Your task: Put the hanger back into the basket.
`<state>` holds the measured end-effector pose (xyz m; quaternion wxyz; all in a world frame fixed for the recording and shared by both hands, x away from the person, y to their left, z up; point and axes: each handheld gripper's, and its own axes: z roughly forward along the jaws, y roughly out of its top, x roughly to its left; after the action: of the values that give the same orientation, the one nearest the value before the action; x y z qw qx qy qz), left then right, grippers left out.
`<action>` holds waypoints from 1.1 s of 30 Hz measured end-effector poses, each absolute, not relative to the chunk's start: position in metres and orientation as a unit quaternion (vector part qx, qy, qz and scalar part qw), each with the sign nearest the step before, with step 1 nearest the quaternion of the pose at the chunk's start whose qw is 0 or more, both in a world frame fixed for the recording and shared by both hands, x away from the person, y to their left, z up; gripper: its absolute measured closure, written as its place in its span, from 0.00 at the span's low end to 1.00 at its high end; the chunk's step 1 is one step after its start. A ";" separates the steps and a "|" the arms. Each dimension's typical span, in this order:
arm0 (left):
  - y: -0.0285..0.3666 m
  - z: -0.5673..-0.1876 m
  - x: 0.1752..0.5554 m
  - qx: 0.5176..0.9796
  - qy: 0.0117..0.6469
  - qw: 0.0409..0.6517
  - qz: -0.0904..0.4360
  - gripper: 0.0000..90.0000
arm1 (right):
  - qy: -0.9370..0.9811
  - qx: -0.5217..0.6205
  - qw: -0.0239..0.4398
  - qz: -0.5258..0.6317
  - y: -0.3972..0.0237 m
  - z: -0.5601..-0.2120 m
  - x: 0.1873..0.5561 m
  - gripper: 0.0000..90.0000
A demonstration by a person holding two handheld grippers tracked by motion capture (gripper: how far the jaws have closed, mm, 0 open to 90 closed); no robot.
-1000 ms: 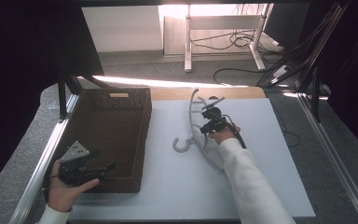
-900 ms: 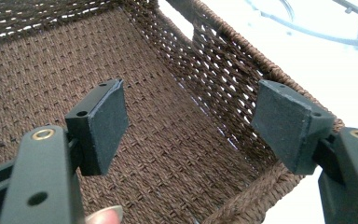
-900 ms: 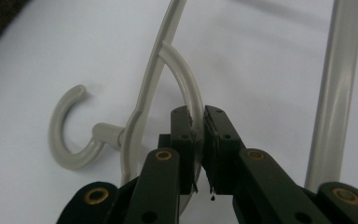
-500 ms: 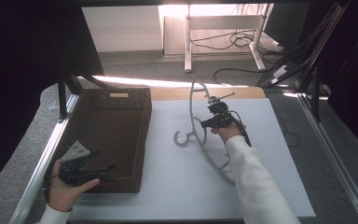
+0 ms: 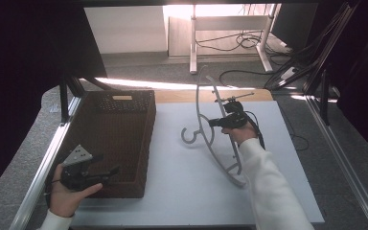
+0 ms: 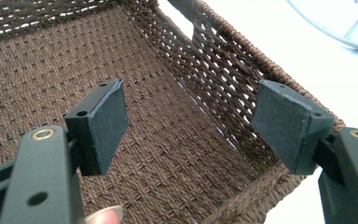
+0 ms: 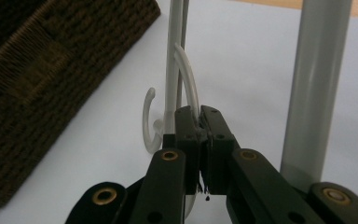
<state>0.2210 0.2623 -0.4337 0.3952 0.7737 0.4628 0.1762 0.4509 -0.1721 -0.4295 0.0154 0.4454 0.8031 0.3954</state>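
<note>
White sheeting covers the table (image 5: 172, 191), with grey carpet and a desk's legs beyond it. Nearest, at the bottom left of the high view, the left gripper (image 5: 106, 173) rests in the person's hand at the near corner of the brown woven basket (image 5: 112, 139). In the left gripper view its jaws stand wide apart with nothing between the pads (image 6: 107, 123), looking into the basket's woven floor (image 6: 158, 154).

Farther in, right of the basket, the right gripper (image 5: 214, 123) has its jaws pressed together on a thin part of the white hanger (image 5: 206, 120); the right gripper view shows the pads (image 7: 200, 123) pinching the curved white wire (image 7: 189, 79). They have just been closing on it. The hanger stands tilted, its near end (image 5: 237, 179) touching the table beside the sleeve, its hook (image 5: 189, 136) just left of the gripper, its far arm rising toward the table's back edge.
</note>
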 end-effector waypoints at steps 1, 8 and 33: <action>0.262 -0.434 0.221 0.773 0.463 0.396 0.176 0.29 | 0.801 0.445 0.013 0.401 -0.173 -0.428 0.450 0.96; 0.261 -0.433 0.221 0.773 0.462 0.399 0.174 0.29 | 0.782 0.439 -0.005 0.441 -0.183 -0.416 0.442 0.96; 0.193 -0.416 0.243 0.787 0.413 0.442 0.121 0.30 | 0.725 0.421 -0.049 0.543 -0.200 -0.386 0.406 0.96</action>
<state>0.2433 0.1934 -0.4164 0.4423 0.7869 0.4128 0.1214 0.4058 -0.2000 -0.3864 -0.0487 0.4212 0.7249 0.5429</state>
